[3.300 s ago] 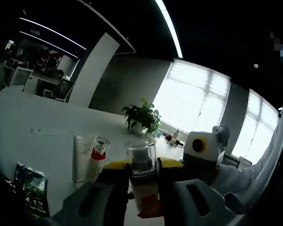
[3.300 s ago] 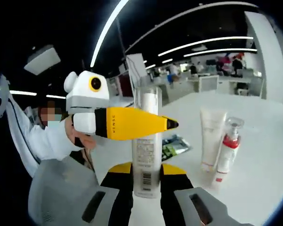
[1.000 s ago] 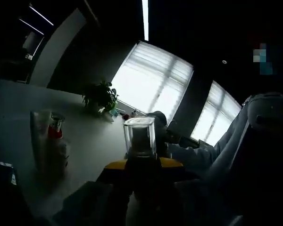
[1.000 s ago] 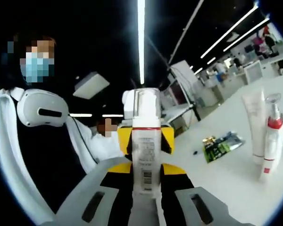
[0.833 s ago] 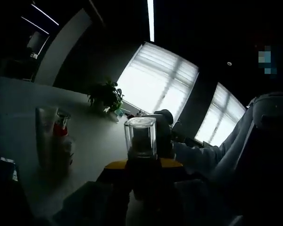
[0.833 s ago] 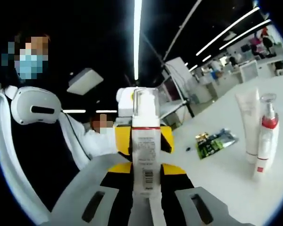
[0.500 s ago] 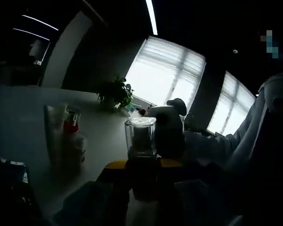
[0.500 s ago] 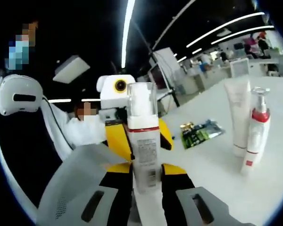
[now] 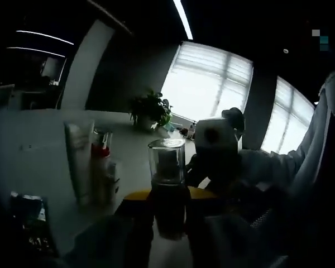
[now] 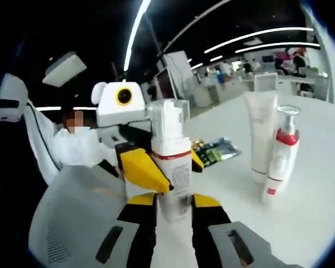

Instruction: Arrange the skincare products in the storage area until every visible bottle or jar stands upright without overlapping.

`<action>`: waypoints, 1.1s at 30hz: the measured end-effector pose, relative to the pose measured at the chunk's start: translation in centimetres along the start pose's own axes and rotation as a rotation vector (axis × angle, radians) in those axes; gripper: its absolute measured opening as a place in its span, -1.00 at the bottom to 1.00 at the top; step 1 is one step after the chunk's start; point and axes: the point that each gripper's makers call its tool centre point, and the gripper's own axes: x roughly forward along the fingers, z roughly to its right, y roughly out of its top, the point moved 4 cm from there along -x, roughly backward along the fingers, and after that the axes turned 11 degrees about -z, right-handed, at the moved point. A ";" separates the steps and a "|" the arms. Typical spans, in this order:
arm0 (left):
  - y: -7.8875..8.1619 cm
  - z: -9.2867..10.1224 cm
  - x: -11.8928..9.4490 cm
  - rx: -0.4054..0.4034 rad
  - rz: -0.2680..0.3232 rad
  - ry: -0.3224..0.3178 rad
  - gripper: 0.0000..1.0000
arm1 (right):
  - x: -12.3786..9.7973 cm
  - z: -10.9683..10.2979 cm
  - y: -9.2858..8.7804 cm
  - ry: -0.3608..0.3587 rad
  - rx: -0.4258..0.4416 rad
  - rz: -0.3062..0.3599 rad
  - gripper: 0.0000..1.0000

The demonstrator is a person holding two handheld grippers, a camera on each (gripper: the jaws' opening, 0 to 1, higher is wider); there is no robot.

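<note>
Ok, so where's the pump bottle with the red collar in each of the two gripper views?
Left gripper view: the red-collared pump bottle stands left of centre on the white table, just right of the white tube.
Right gripper view: it stands at the right, again just right of the white tube.
Shared landmark: the dark green sachet lying flat on the table.

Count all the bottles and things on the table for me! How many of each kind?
Pump bottles: 2, the held clear-capped bottle and the red-collared pump bottle
Tubes: 1, the white tube
Flat packets: 1, the green packet
Potted plants: 1, the potted plant
Total: 5
</note>
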 end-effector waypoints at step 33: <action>-1.8 -5.2 2.7 0.084 0.002 0.165 -0.68 | -2.1 2.7 3.9 -0.347 0.169 0.128 -0.78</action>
